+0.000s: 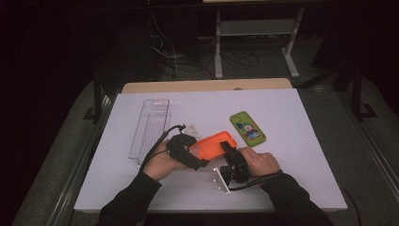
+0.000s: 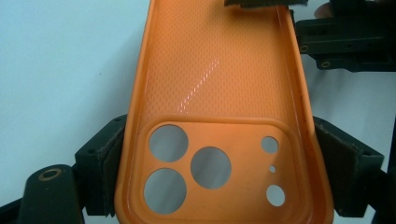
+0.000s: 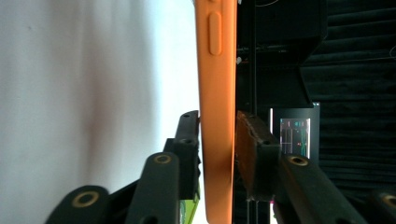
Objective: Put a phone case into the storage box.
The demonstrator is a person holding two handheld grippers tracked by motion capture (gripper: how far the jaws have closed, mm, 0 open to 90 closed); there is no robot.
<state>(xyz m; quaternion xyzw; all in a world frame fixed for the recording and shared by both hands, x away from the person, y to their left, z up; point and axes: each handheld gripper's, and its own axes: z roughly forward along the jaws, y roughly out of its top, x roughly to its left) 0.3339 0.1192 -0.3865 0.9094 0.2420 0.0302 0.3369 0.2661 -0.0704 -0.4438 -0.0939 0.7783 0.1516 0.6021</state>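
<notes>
gripping orange case (image 1: 212, 145), both claws; ends cut off.

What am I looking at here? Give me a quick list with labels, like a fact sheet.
surface: white table
held item: orange phone case, empty, camera cutouts visible
left gripper: jaws closed across the case's width at the camera-cutout end
right gripper: jaws pinching the case's side wall
other phone: green phone with cartoon back, lying flat to the right, apart from the case
container: clear plastic tray at left
</notes>
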